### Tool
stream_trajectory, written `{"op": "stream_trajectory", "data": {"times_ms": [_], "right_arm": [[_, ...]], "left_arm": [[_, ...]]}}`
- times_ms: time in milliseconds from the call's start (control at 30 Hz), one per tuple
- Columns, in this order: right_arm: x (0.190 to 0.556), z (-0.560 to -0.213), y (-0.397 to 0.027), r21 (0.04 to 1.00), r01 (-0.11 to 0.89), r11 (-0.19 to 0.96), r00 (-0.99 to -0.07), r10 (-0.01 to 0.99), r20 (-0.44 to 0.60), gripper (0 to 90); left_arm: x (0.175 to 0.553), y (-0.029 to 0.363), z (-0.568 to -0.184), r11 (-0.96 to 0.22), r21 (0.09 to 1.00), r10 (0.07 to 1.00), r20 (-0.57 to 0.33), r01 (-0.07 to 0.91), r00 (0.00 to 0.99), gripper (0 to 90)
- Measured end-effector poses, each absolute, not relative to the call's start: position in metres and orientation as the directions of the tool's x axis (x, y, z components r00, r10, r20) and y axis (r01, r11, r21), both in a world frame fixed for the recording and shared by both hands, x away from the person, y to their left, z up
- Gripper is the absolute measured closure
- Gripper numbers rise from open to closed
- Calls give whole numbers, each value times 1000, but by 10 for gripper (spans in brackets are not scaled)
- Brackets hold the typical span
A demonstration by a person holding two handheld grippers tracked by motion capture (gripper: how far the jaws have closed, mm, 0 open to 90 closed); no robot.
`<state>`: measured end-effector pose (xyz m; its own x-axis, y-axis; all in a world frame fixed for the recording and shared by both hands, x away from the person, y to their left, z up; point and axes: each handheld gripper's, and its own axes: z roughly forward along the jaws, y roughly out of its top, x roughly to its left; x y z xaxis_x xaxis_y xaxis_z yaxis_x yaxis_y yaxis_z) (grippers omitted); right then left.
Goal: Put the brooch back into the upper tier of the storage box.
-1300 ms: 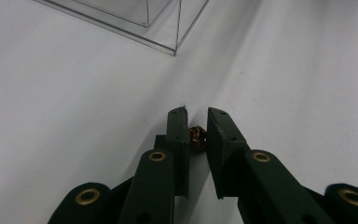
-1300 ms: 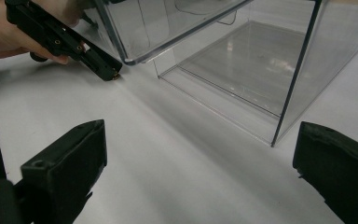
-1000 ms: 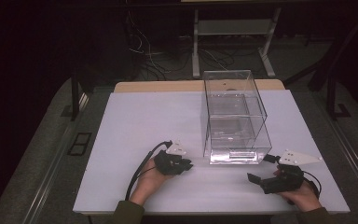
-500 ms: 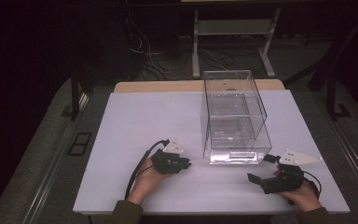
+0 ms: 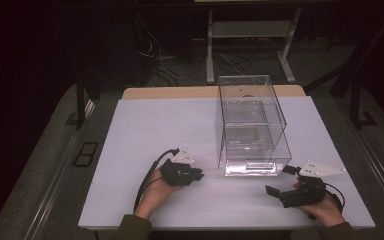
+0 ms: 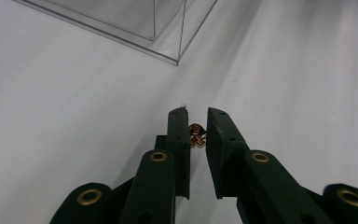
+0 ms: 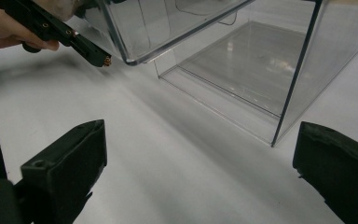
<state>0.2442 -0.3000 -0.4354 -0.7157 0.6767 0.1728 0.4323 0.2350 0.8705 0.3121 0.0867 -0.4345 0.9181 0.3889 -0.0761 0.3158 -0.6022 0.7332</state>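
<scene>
Two grippers sit low in frame: my left gripper (image 6: 196, 122) stays clenched on a small gold piece (image 6: 196, 135) to carry it toward the clear box (image 5: 252, 125) mid-desk (image 5: 145, 130), while my right gripper (image 7: 200, 163) waits released beside its open front.

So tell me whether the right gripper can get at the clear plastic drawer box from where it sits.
Probably yes. The right gripper has its jaws open wide, and bare white tabletop lies between it and the clear plastic drawer box just ahead.
</scene>
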Motion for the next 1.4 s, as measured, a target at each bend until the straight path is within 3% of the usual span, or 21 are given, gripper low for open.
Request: {"op": "stream_trajectory", "data": {"times_ms": [1400], "right_arm": [[252,-442,-299,881,407,241,-733,662,158,27]], "left_arm": [[307,109,-405,-546,773,359,-131,322,924,788]]}}
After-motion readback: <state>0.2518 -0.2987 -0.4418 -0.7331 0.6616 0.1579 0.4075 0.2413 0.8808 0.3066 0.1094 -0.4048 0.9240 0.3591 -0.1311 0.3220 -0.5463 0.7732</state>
